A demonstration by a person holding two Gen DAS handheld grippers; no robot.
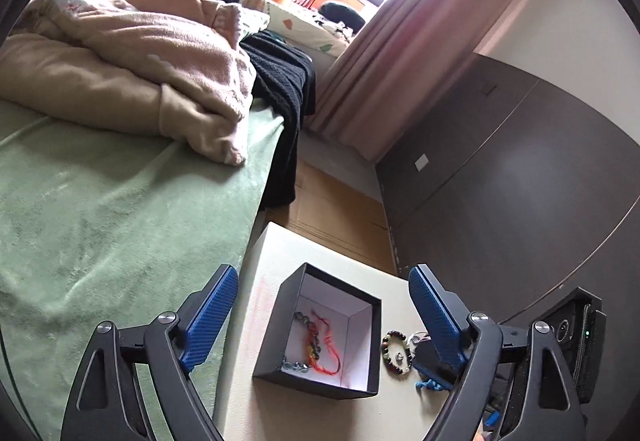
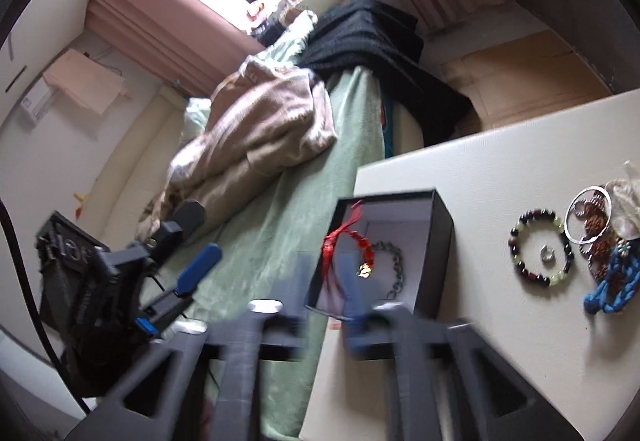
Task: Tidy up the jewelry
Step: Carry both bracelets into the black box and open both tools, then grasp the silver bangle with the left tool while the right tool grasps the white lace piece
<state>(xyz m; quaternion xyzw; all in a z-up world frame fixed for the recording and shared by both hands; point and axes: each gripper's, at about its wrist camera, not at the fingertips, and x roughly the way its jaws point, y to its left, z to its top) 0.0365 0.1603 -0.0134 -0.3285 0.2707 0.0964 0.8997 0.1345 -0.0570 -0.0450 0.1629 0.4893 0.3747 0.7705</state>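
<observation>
A black box (image 1: 320,337) with a pale lining was seen standing open on the white worktop (image 1: 276,253), close to the worktop's edge beside the bed (image 1: 100,201). In the left wrist view a red cord (image 1: 326,351) and a dark chain (image 1: 306,329) were shown lying together on the box floor. The left gripper (image 1: 324,317) was held wide apart above the worktop, one blue finger (image 1: 210,317) over the green bed cover and the other over the jewelry at the box's right; nothing was gripped between them. Just beside the box, on the worktop, a bead bracelet (image 1: 396,351) was laid flat, with a small ring (image 1: 398,356) inside its loop. In the right wrist view the bracelet (image 2: 542,247) and ring (image 2: 546,253) were seen well apart from the box (image 2: 436,245), and beyond them a silver hoop (image 2: 590,215) and a blue cord (image 2: 612,285) were piled together with other pieces that could not be told apart. In that view the red cord (image 2: 344,237) was draped from the box's left wall down to a small gold charm (image 2: 365,270), next to the chain (image 2: 394,265). The right gripper (image 2: 326,305) was blurred by motion at the box's near corner; whether it was open or closed could not be told. The left gripper (image 2: 192,273) was also visible there, over the bed (image 2: 288,209).
</observation>
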